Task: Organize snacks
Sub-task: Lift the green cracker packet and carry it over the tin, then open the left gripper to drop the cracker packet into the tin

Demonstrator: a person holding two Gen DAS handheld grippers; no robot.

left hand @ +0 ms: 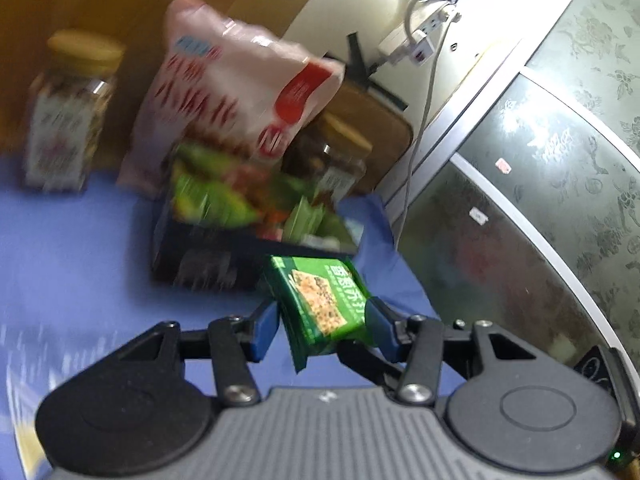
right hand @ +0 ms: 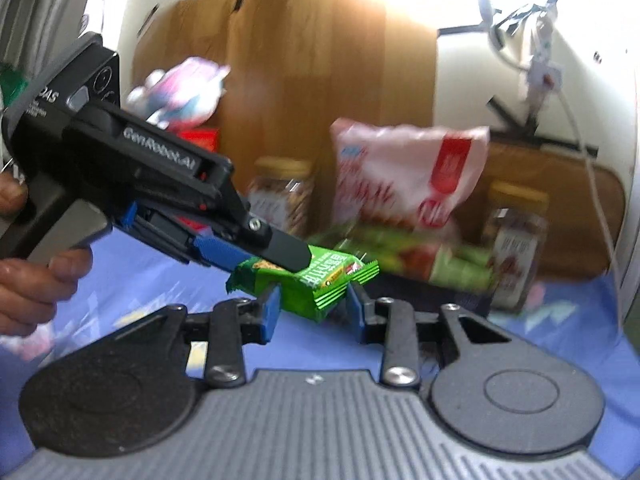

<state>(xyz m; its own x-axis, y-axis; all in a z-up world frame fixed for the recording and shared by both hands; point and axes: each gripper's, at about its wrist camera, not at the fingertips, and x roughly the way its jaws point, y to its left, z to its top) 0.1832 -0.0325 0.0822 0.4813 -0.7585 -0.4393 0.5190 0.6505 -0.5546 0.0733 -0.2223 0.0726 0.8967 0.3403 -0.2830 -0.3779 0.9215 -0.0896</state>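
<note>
My left gripper is shut on a green snack packet and holds it above the blue cloth, just in front of a dark box filled with green and red snack packs. In the right wrist view the left gripper comes in from the left with that packet in its fingers. My right gripper has blue pads on both sides of the same packet's lower end; whether they press it is unclear. The dark box lies just behind.
A pink-and-red bag leans behind the box, also in the right wrist view. Yellow-lidded jars stand on either side. A cardboard wall is behind. A patterned grey cabinet and white cables are on the right.
</note>
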